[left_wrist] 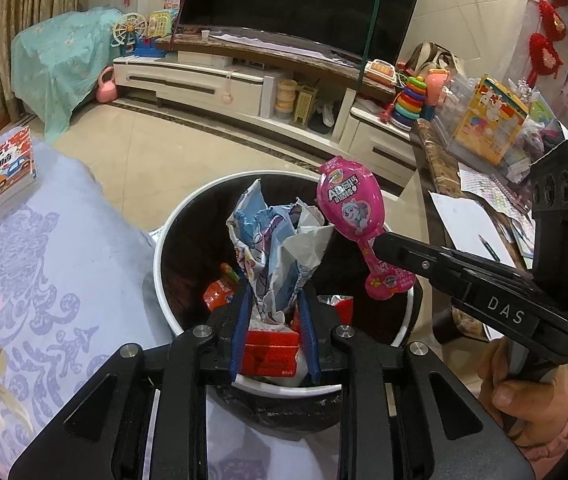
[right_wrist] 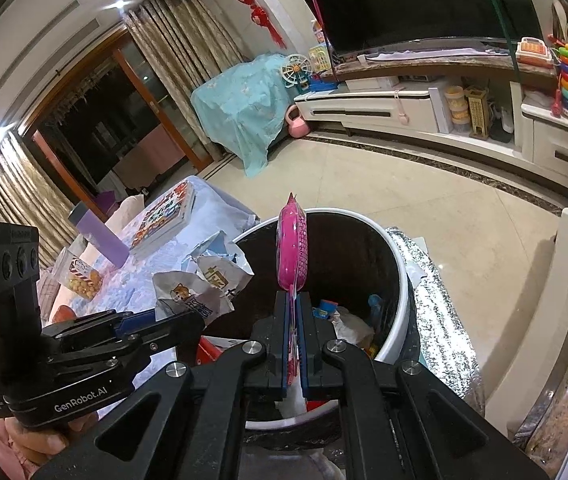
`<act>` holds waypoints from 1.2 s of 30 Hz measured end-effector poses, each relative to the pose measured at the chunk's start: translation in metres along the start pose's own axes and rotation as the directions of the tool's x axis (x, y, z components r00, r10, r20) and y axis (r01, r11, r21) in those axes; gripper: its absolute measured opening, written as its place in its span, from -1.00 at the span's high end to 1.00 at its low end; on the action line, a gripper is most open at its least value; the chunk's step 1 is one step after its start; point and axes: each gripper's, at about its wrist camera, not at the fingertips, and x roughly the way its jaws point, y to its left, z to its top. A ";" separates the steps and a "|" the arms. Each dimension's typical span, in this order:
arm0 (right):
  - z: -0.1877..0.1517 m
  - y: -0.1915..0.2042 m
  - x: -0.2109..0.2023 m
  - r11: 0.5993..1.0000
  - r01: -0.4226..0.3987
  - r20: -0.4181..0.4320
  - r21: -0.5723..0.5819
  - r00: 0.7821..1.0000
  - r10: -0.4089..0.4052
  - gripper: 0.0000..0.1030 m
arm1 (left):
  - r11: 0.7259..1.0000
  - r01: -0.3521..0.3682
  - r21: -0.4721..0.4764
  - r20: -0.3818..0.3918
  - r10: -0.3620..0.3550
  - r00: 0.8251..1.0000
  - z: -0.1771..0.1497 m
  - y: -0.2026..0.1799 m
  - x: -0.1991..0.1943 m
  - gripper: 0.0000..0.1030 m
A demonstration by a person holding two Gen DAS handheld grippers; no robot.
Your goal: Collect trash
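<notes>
A round trash bin with a white rim (left_wrist: 160,264) (right_wrist: 401,280) and a dark inside stands right below both grippers. My left gripper (left_wrist: 274,288) (right_wrist: 196,318) is shut on a bunch of crumpled blue-and-white wrappers (left_wrist: 272,240) (right_wrist: 204,280), held over the bin's near-left side. From the right, my right gripper (left_wrist: 379,246) (right_wrist: 294,296) is shut on the handle end of a pink lollipop-shaped candy package (left_wrist: 349,208) (right_wrist: 292,248), which sticks up over the bin opening. Red boxes (left_wrist: 270,344) and other trash lie inside the bin.
A lavender floral cloth (left_wrist: 44,280) with a stack of books (left_wrist: 0,176) lies left of the bin. A marble table (left_wrist: 439,168) with papers and toys is on the right. Silver foil matting (right_wrist: 435,300) lies beside the bin. A hand (left_wrist: 523,392) grips the right tool.
</notes>
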 end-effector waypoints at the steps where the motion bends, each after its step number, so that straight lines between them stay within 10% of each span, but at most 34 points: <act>1: 0.000 0.000 0.001 1.000 -0.001 -0.003 0.003 1.000 0.001 0.90 | 1.000 -0.003 -0.004 0.001 0.003 1.000 0.000 0.001 0.000 0.53; 8: 0.002 -0.004 -0.003 1.000 0.007 0.013 0.026 1.000 -0.007 0.65 | 0.999 -0.022 -0.039 0.011 0.023 1.000 -0.004 0.011 -0.007 0.11; 19: -0.008 0.007 -0.030 0.999 -0.022 0.078 0.043 0.997 0.018 -0.73 | 0.994 -0.018 -0.111 0.069 0.026 0.997 -0.031 0.027 -0.047 -0.15; 36: -0.078 0.065 -0.073 1.000 -0.008 0.154 0.019 0.988 0.005 -0.97 | 0.951 -0.075 -0.301 0.233 0.150 0.961 -0.143 0.059 -0.150 -0.58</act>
